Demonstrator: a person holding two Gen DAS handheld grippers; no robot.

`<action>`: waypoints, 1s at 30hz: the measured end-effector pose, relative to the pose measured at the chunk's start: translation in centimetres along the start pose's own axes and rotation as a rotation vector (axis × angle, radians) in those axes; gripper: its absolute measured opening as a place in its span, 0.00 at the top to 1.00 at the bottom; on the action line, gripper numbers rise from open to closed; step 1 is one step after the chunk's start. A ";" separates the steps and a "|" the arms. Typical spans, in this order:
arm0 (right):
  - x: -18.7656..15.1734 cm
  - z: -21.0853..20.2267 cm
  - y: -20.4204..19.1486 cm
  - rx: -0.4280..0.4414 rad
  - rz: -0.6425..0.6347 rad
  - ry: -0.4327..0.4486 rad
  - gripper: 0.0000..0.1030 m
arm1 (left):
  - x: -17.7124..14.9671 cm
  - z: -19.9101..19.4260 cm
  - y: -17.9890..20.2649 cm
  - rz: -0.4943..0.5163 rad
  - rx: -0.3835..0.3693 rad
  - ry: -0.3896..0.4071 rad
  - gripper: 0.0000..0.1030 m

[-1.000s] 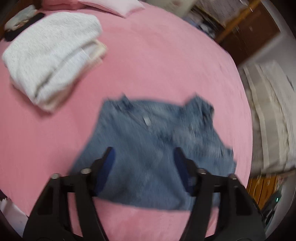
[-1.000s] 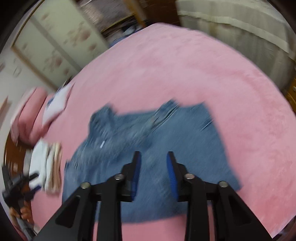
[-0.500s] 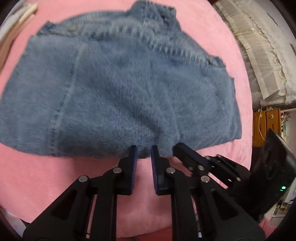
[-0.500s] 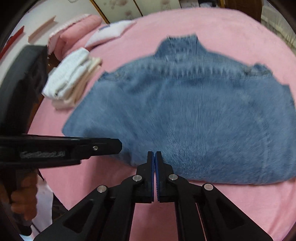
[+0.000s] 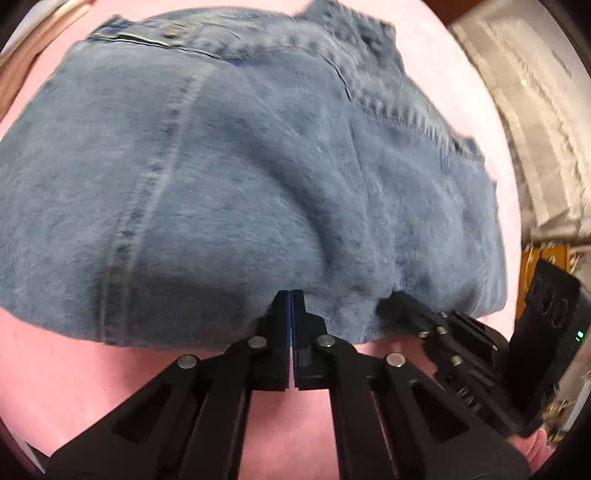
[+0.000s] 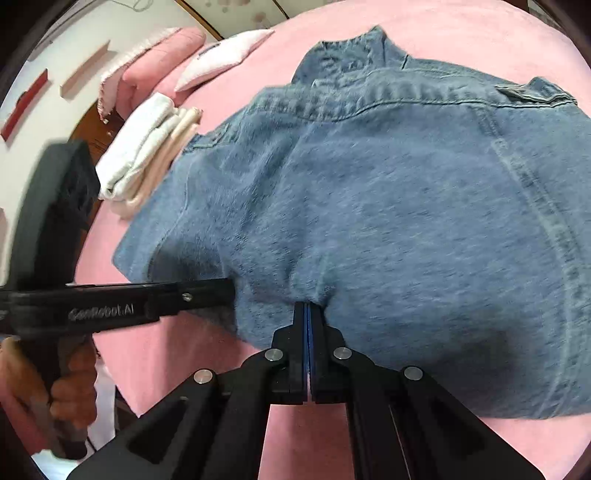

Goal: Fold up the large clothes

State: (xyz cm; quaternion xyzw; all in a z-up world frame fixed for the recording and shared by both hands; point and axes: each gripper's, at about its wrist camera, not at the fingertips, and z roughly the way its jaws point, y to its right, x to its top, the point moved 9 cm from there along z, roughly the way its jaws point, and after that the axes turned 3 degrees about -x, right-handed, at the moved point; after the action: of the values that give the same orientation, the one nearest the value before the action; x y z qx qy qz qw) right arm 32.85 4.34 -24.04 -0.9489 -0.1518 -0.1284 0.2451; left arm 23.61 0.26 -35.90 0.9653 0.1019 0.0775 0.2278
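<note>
Denim jacket (image 6: pixel 388 206) hem between hand-held gripper (image 6: pixel 308 308) pads

Fingertips of left gripper (image 5: pixel 291 295) and right gripper (image 6: pixel 308 306) buried under near hem of blue denim jacket (image 6: pixel 388 206); fabric between pads not discernible. Jacket's left side cut by frame edge. Folded white knit garment (image 6: pixel 147 162) beyond fingers, partly hidden behind jacket.

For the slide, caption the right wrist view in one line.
Both grippers, right and left, pinch the near hem of a denim jacket spread on a pink bed.
</note>
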 end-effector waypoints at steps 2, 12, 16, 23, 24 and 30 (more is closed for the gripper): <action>0.1 -0.9 1.2 0.005 0.014 0.013 1.00 | -0.2 -0.6 -0.4 -0.005 -0.011 0.017 0.99; 1.3 -6.4 12.1 -0.244 0.126 0.109 1.00 | 1.8 -4.6 -2.3 -0.015 0.022 0.085 0.99; -0.8 -9.2 18.6 -0.399 0.206 0.107 1.00 | 2.5 -6.6 -5.3 -0.022 0.161 0.157 0.99; -1.7 -12.5 21.6 -0.566 0.179 0.085 1.00 | 3.2 -9.9 -16.2 -0.236 0.422 0.194 0.99; -1.5 -12.7 21.2 -0.589 0.158 0.080 1.00 | 3.3 -10.9 -16.8 -0.267 0.413 0.217 0.99; 0.6 -10.9 13.7 -0.430 0.130 0.139 1.00 | 3.8 -12.9 -10.7 -0.139 0.232 0.250 0.99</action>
State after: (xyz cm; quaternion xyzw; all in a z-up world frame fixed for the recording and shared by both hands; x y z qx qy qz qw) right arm 36.37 -12.49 -20.46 -0.9759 -0.0425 -0.2069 0.0550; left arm 23.00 16.01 -29.01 0.9585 0.2042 0.1686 0.1054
